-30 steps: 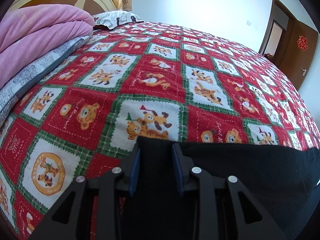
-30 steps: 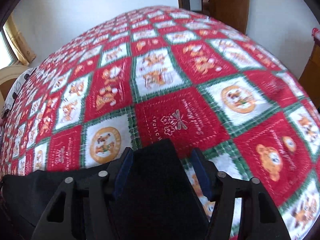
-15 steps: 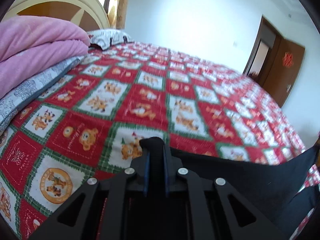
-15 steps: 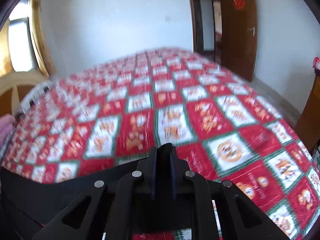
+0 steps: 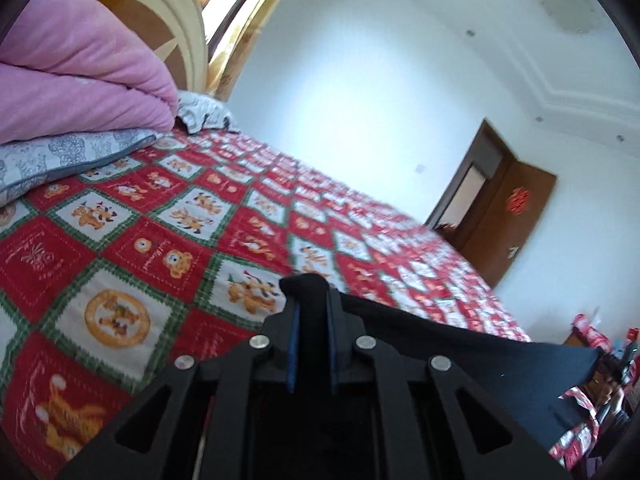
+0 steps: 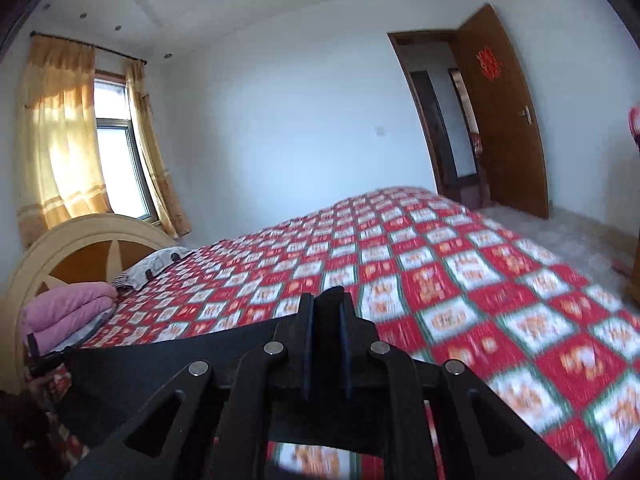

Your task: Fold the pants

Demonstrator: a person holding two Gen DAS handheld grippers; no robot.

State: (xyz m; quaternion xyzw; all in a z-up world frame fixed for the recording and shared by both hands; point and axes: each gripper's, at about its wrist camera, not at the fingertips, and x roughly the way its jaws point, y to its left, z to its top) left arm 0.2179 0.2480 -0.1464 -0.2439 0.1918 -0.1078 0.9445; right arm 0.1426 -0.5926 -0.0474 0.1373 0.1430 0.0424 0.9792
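The black fabric pants point(image 5: 460, 344) hang stretched between the two tools, lifted clear above the bed with the red, green and white cartoon-patchwork quilt point(image 5: 160, 248). The left gripper point(image 5: 310, 304) has its jaws pressed onto a bunched corner of the cloth, and the right gripper point(image 6: 326, 308) pinches the opposite corner in the same way. The taut held edge is the relation that matters: from the left jaws it runs off to the right, from the right jaws off to the left, so the long axis of that edge lies across the person's front, parallel to the near side of the bed, with each hand already at its own end and neither nearer. The rest of the garment drops below the jaws, out of sight. A folded pink blanket on a grey patterned cushion point(image 5: 80, 92) sits well apart near the headboard. Compared with a second ago, the jaws were spread around cloth lying low on the quilt; they have since closed, and both tools have risen and tilted up, showing walls, door and ceiling.
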